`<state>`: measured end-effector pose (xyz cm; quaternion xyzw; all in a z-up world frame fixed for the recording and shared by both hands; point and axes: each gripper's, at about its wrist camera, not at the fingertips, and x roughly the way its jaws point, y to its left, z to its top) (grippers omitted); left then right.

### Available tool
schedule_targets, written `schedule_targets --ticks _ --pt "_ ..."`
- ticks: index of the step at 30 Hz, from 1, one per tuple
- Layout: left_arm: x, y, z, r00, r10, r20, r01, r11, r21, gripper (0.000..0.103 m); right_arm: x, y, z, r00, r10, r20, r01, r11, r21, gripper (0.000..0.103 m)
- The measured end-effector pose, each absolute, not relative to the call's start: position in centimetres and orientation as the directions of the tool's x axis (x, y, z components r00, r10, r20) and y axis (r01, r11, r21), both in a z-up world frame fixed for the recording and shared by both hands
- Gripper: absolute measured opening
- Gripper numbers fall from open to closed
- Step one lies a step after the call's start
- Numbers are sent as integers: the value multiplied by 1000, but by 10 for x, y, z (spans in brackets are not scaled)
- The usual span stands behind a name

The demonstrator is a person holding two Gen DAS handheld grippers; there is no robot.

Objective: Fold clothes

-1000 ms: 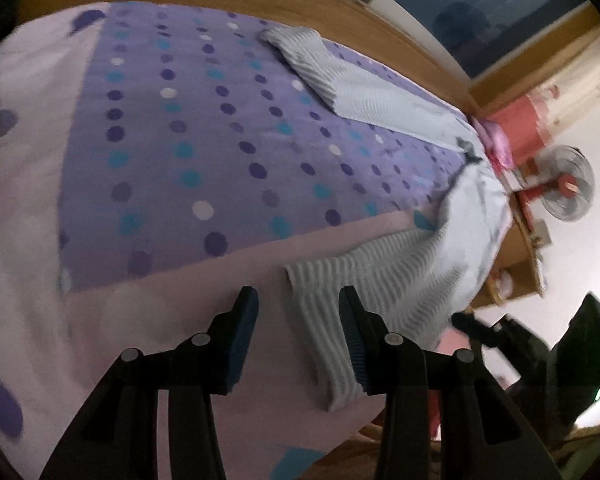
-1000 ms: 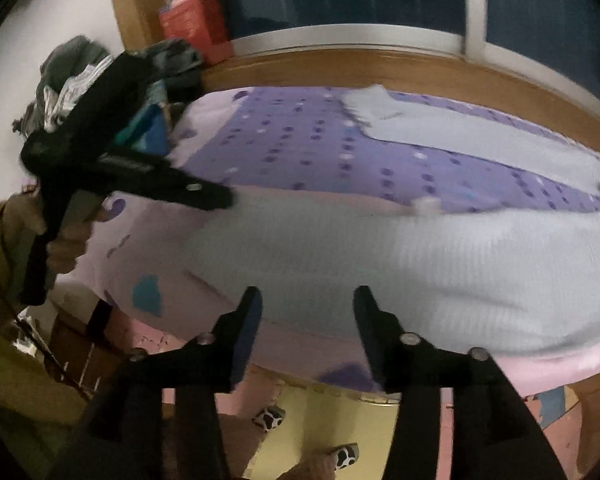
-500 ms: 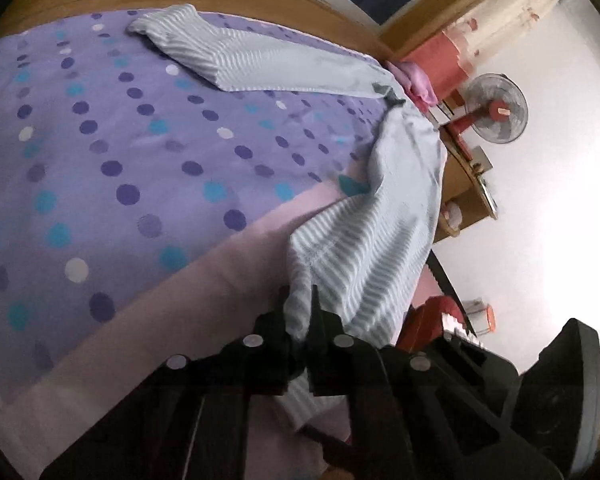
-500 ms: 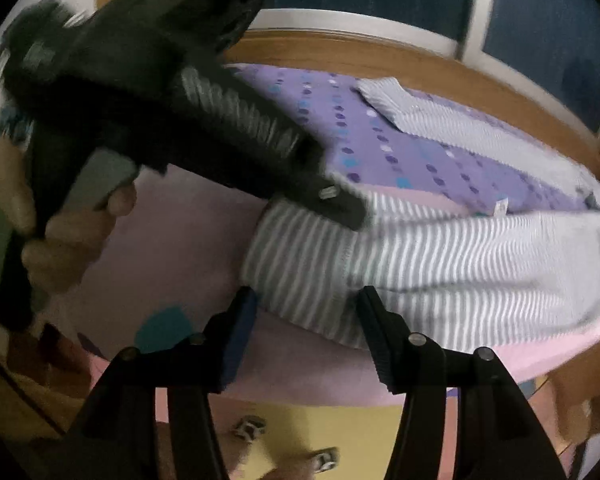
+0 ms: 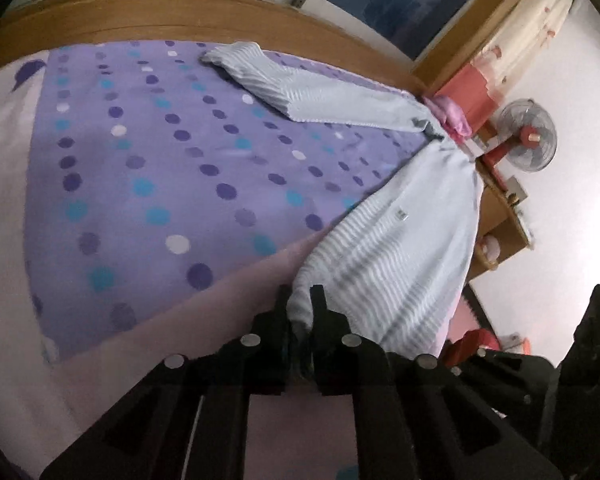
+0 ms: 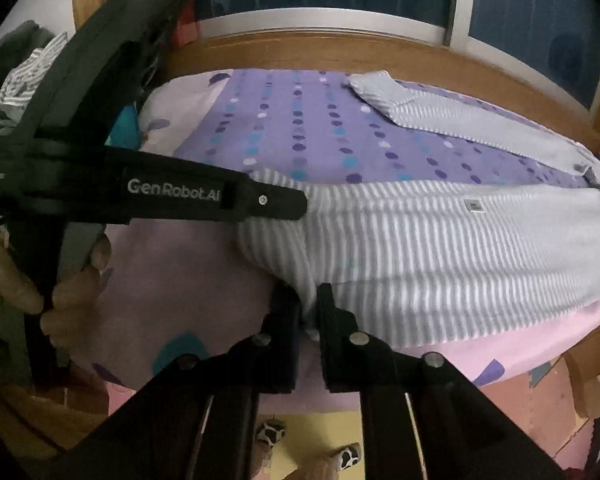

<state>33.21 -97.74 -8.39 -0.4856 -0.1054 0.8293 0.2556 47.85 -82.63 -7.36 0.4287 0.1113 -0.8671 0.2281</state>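
Both grippers, left (image 5: 300, 300) opening, right (image 6: 309, 296) closing, pinch striped trousers (image 6: 440, 248) hem on bed (image 5: 160, 184)

Dim indoor light, dark fisheye corners, soft blur, bright wall glare.

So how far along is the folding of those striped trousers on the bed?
Barely begun. Done: the striped trousers lie spread on the dotted bedspread, legs apart. In hand: the left tongs and right tongs each pinch the near leg's cuff; the left tongs' jaws are opening, the right tongs' closing, cloth between both. Left: no fold shows yet, so all the folding.
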Motion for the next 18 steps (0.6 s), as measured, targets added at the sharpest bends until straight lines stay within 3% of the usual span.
schedule_targets --ticks 4,8,10,14,18 --pt "338 -992 -77 -431 439 -788 -308 -893 -329 15 491 -827 -55 -537 -318 -781 519 -855 -8 28" --pt "341 -1010 -70 -412 469 -781 -274 -882 -384 15 496 -799 -33 -581 -367 -726 475 -877 63 30" --pt "341 -1008 -63 -411 493 -767 -289 -868 -404 16 490 -782 -29 -602 -358 -714 426 -900 93 45" --pt "342 -998 -57 -386 540 -748 -314 -839 -444 20 475 -756 -35 -604 -331 -725 322 -934 157 46" --pt "345 -992 -63 -364 533 -764 -305 -843 -443 20 480 -764 -40 -585 -362 -726 366 -916 162 46"
